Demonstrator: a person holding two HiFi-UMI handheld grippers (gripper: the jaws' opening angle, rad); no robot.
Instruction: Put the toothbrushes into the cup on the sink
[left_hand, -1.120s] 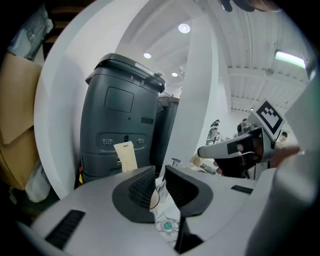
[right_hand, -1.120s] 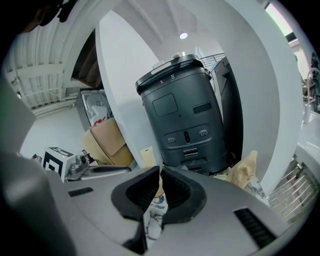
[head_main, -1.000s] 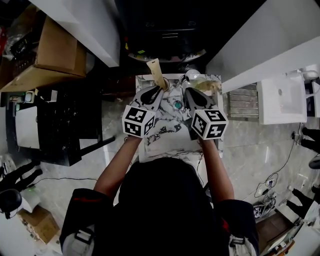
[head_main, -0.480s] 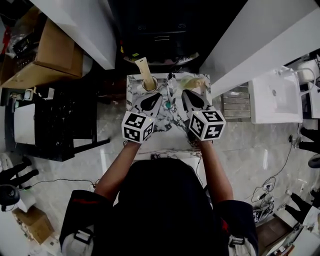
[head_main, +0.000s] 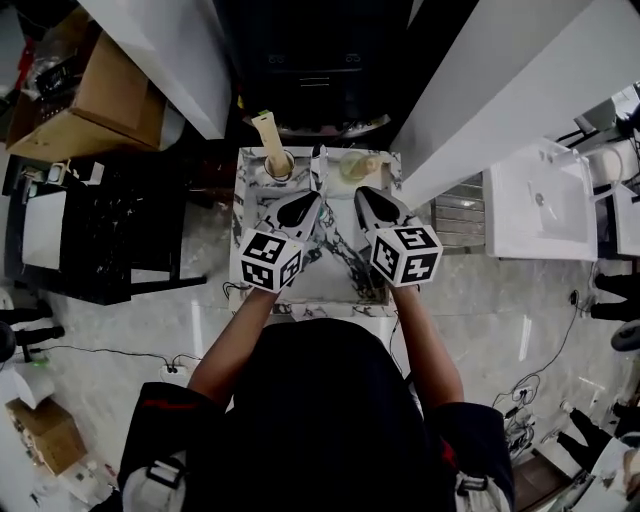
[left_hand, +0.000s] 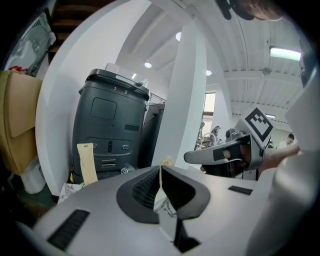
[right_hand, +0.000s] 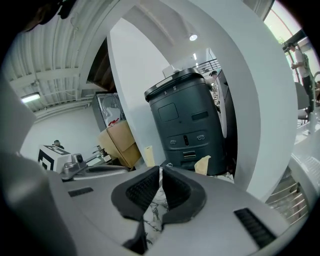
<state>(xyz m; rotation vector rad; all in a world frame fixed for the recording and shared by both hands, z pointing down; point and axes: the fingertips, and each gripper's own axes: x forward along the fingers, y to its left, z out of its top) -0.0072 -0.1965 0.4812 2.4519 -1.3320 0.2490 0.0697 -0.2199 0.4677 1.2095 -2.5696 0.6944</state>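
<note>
On the marble sink top (head_main: 335, 272), a cup (head_main: 277, 166) stands at the back left with a beige toothbrush (head_main: 266, 133) upright in it. The same toothbrush (left_hand: 87, 162) shows at the left of the left gripper view. A pale yellowish thing (head_main: 360, 166) sits at the back right; I cannot tell what it is. My left gripper (head_main: 312, 197) hovers a little nearer me than the cup, shut and empty (left_hand: 160, 172). My right gripper (head_main: 362, 193) is beside it, also shut and empty (right_hand: 160, 175).
A dark grey machine (left_hand: 107, 135) stands behind the sink top. Cardboard boxes (head_main: 110, 100) and a black rack (head_main: 120, 240) are to the left. A white basin (head_main: 545, 200) and metal grille (head_main: 460, 215) are to the right. White slanted panels frame both sides.
The left gripper's tip was at the cup beside the toothbrush; it has drawn back towards me. The right gripper drew back too. The toothbrush stays standing in the cup.
</note>
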